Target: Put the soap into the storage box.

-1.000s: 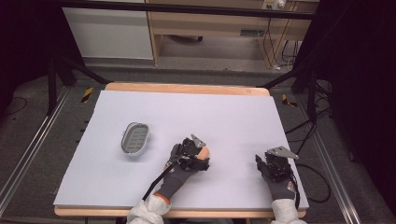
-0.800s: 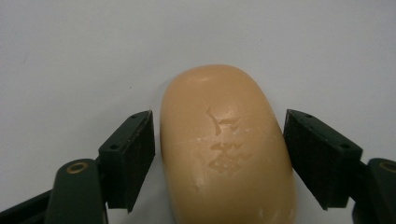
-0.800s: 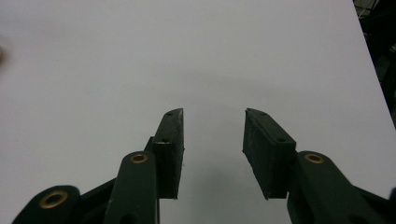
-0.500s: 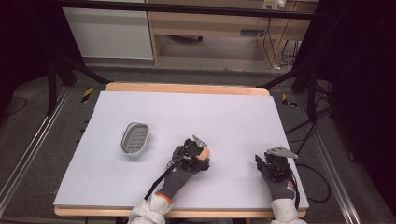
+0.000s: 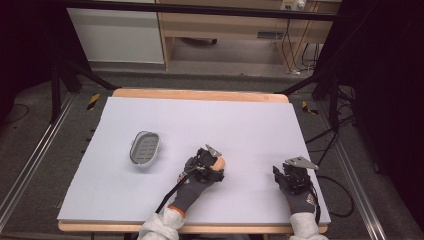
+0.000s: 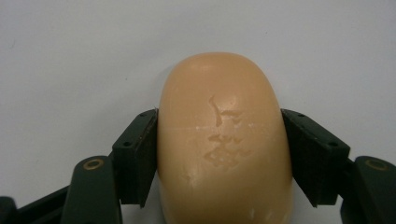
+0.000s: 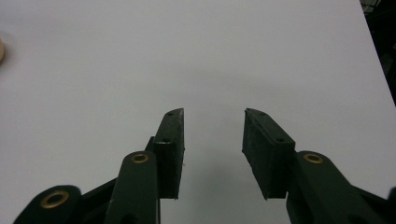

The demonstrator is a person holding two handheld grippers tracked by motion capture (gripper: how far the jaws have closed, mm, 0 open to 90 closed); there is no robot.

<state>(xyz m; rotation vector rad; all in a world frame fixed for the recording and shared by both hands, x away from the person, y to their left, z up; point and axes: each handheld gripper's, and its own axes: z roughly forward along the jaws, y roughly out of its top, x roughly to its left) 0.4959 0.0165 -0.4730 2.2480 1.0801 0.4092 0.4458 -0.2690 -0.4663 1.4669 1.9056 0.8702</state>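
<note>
Your left gripper point(image 5: 214, 161) sits near the middle of the table point(image 5: 250, 125), a bit closer to the front edge than the back edge, and its two black jaws are pressed tight on a bar of soap point(image 5: 219, 163). In the left gripper view the soap point(image 6: 224, 140) is smooth and peach coloured, with a mark stamped into its top, and one jaw touches each of its long sides. The round end of the soap pokes out past the tips of the jaws, and the white table top point(image 6: 70, 56) lies under it. Your left hand point(image 5: 196, 181) wears a dark grey glove, and a black cable trails back from the gripper toward the front edge. Your right gripper point(image 5: 289, 170) rests near the front right corner of the table, well apart from the left one. In the right gripper view its jaws point(image 7: 212, 140) stand apart with bare table between them, so they hold nothing. A small bit of the soap point(image 7: 2, 50) shows at the left edge of that view. A grey soap dish point(image 5: 144, 148) with slots in its floor lies on the left part of the table, away from the soap and nearer the left edge. The dish has nothing in it
</note>
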